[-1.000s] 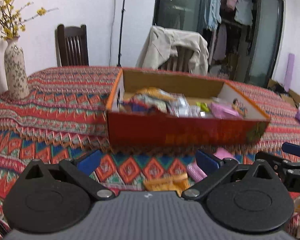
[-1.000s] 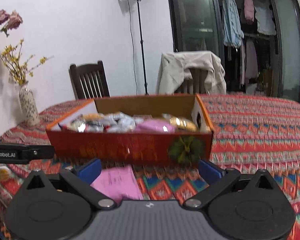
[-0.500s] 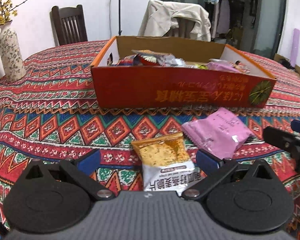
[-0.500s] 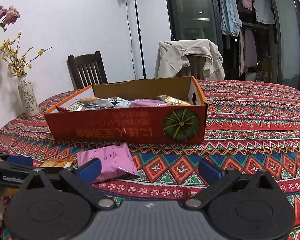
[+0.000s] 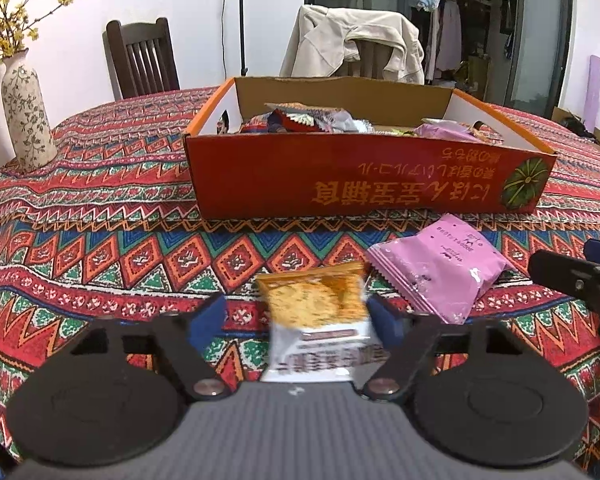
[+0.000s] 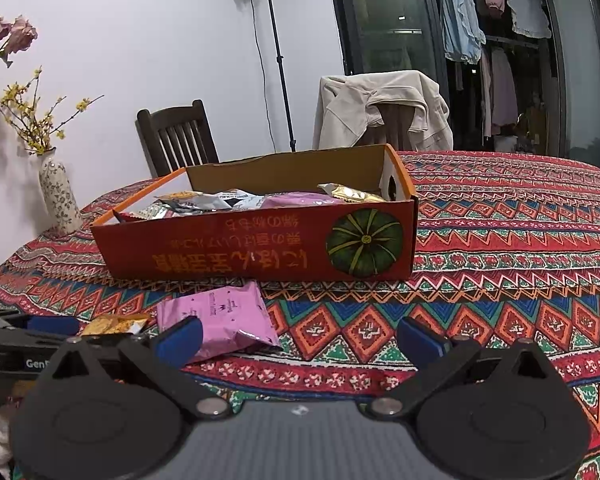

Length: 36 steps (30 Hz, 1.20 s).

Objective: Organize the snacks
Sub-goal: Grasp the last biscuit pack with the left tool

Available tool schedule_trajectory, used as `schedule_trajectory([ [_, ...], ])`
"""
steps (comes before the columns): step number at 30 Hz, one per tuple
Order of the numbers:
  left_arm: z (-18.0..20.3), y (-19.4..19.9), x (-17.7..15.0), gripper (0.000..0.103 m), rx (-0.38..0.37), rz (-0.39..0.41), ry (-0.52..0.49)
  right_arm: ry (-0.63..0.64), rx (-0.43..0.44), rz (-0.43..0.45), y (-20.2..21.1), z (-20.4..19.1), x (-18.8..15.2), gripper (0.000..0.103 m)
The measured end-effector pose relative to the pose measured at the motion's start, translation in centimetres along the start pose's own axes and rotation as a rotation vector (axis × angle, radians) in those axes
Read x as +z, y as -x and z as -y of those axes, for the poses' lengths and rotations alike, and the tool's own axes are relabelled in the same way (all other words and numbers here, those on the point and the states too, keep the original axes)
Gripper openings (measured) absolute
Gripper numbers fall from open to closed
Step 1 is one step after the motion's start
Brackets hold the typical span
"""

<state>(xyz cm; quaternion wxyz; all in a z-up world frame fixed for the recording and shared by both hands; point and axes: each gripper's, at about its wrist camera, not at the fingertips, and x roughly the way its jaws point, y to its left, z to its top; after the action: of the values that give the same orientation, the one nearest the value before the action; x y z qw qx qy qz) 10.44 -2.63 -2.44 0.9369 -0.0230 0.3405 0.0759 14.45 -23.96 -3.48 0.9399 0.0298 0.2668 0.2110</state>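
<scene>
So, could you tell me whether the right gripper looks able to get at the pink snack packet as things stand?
Probably yes. The right gripper is open and empty, and the pink snack packet lies flat on the tablecloth beside its left finger, with nothing on top. It needs only a small shift left.

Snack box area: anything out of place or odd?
Two packets lie loose on the patterned tablecloth in front of the red cardboard snack box: an orange-and-white cracker packet, between the closing jaws of the left hand-held gripper, and a pink foil packet. Nothing looks spilled or damaged.

Two packets [image 5: 316, 308] [image 5: 436, 268] lie side by side before the box [image 5: 364, 176] (snacks [image 5: 308, 118] inside) on the table [image 5: 100, 208].
</scene>
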Motion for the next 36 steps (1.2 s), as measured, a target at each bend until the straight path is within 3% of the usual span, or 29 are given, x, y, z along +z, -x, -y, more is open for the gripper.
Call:
schedule_trajectory([
  [1,0.0,0.2,0.0,0.054,-0.006,0.008,-0.006,0.000,0.000,0.000,0.0,0.0,0.0,0.103],
  [2,0.1,0.3,-0.1,0.050,-0.013,0.011,-0.012,-0.002,0.000,-0.001,0.0,0.0,0.0,0.103],
  [7,0.0,0.7,-0.1,0.045,-0.038,0.017,-0.015,-0.008,0.000,-0.003,-0.1,0.1,0.0,0.103],
  [14,-1.3,2.7,0.7,0.044,-0.061,0.115,-0.013,-0.016,0.001,-0.010,-0.2,0.2,0.0,0.103],
  [22,-4.3,3.3,2.3,0.044,-0.005,0.266,0.035,-0.018,-0.009,-0.028,-0.5,0.3,-0.1,0.103],
  [36,-6.0,2.4,1.6,0.044,-0.058,0.299,0.066,0.082,-0.032,-0.075,-1.4,-2.0,-0.1,0.103],
])
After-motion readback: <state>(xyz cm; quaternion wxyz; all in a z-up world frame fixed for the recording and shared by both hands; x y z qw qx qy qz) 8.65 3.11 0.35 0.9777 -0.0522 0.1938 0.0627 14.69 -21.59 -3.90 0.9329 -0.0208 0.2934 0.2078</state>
